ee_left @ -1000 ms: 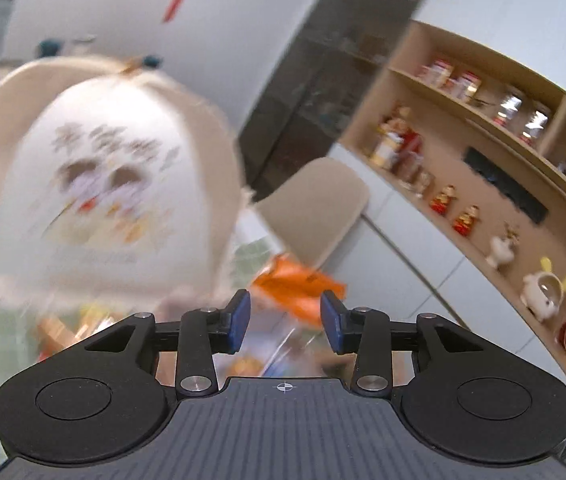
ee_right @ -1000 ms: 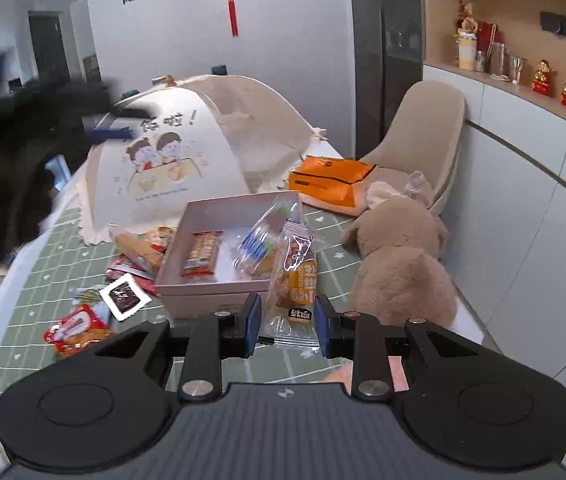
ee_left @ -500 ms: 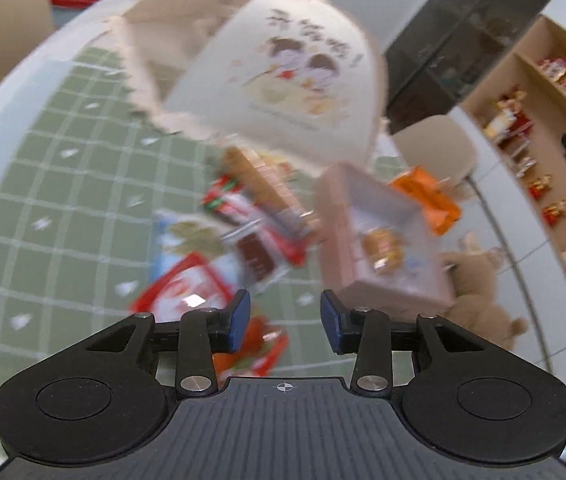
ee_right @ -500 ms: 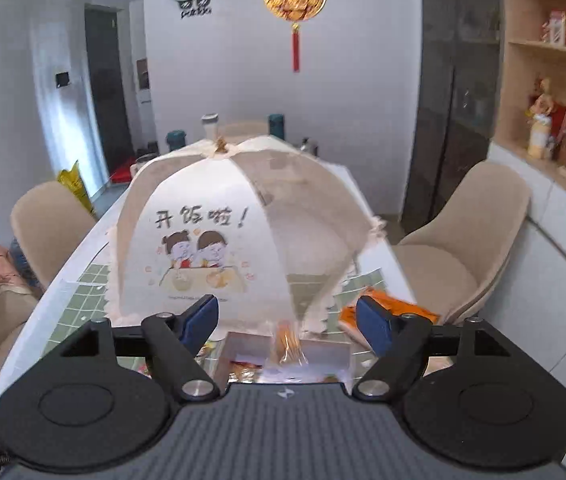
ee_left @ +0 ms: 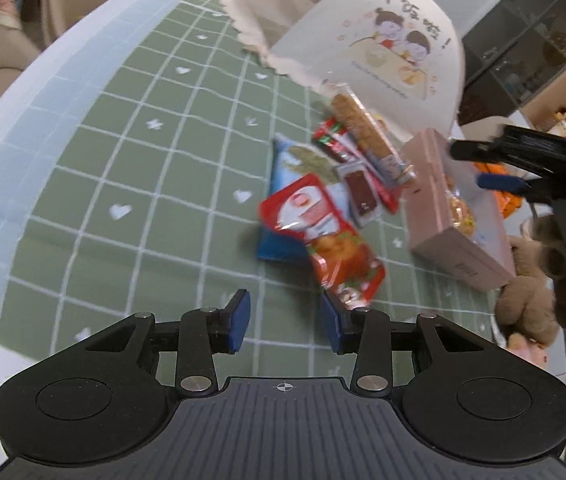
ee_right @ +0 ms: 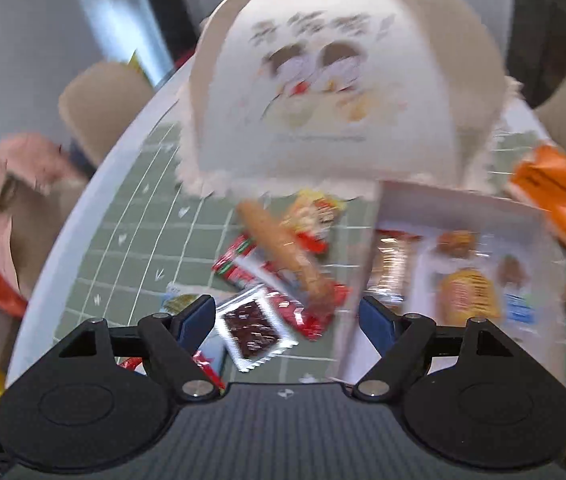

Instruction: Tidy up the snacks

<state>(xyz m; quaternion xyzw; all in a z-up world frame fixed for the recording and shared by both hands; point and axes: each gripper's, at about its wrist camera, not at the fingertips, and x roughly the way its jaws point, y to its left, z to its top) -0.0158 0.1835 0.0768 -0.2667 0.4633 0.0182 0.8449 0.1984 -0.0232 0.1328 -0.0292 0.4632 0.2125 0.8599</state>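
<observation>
Loose snacks lie in a pile on the green checked tablecloth (ee_left: 135, 184): a red packet (ee_left: 323, 236), a blue packet (ee_left: 287, 160), a long biscuit bar (ee_left: 363, 132) and a clear packet with a dark square (ee_right: 249, 330). A pink box (ee_left: 459, 248) to their right holds several packets (ee_right: 467, 292). My left gripper (ee_left: 286, 316) hovers open over bare cloth, the red packet's end beside its right finger. My right gripper (ee_right: 287, 318) hangs over the pile, jaws opening wide. The dark-square packet shows in its gap and the pads press on nothing. In the left wrist view the right gripper (ee_left: 523, 164) is above the box.
A cream mesh food cover (ee_right: 343, 80) with a cartoon print stands behind the pile. An orange packet (ee_right: 559, 196) lies at the far right, and a brown plush toy (ee_left: 531, 304) sits beside the box. The table's pale rounded edge (ee_left: 23, 92) curves along the left, with chairs beyond.
My right gripper released a clear snack packet at the box, opened wide and swung left over the loose pile. My left gripper tipped down from the food cover to the tablecloth, its opening unchanged.
</observation>
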